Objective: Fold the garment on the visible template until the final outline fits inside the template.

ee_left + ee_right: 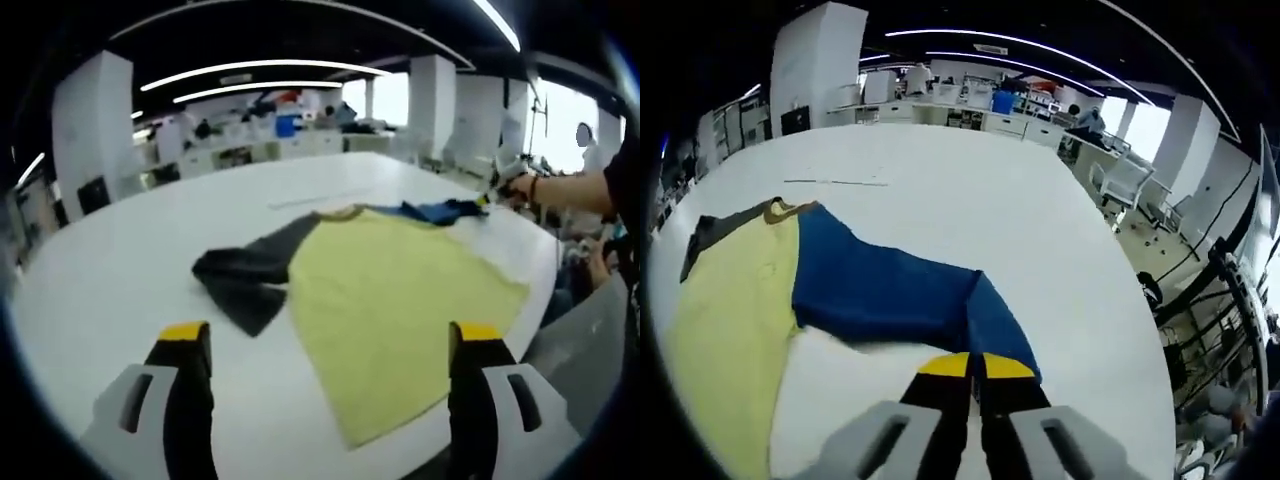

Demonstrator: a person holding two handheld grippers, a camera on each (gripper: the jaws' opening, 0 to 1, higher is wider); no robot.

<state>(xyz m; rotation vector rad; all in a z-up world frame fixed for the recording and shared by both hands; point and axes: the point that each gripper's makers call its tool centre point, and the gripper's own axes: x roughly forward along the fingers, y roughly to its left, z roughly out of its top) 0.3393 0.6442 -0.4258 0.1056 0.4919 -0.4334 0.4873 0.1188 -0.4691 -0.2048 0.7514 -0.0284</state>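
A garment with a yellow body [400, 290] lies flat on the white table [130, 260]. Its dark grey sleeve [245, 275] spreads to the left and its blue sleeve [435, 210] reaches toward the far right. My left gripper [330, 345] hovers open and wide over the garment's near hem, holding nothing. My right gripper [495, 190], in a person's hand, sits at the blue sleeve's end. In the right gripper view the blue sleeve [880, 285] runs from the yellow body [730, 300] down to my right gripper [975, 365], whose yellow tips are pressed together on the cuff.
A thin line [835, 182] is marked on the table beyond the collar. The table edge [555, 260] curves close past the garment's right side. A person's arm [575, 188] reaches in there. White chairs [1125, 180] and desks stand farther off.
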